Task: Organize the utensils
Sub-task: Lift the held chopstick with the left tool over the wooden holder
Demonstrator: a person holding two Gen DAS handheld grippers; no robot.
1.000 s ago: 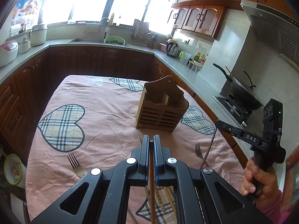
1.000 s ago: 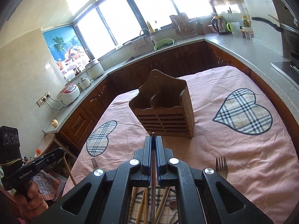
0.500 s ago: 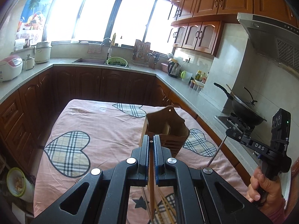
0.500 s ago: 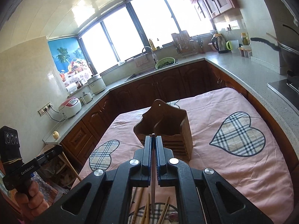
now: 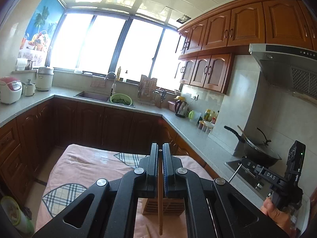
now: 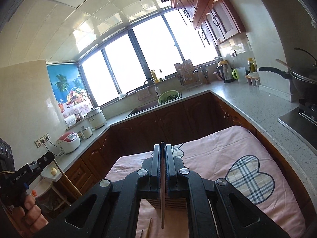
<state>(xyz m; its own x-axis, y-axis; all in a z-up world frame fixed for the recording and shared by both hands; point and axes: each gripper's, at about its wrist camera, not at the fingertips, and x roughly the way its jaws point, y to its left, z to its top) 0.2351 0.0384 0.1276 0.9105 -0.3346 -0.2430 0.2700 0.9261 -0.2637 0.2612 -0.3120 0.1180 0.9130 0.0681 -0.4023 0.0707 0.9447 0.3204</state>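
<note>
Left wrist view shows your wooden chopstick hanging upright over the wooden utensil holder on the pink tablecloth, pinched by your left gripper. Your right gripper likewise clamps a thin dark stick (material unclear) above that holder; another chopstick lies below.

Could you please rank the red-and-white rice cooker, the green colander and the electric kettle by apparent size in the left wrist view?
1. Red-and-white rice cooker, clearly largest, though it also sits nearer the camera.
2. Green colander at the sink.
3. Electric kettle: close to the colander in apparent size, narrower but taller, so this order is unsure.
</note>
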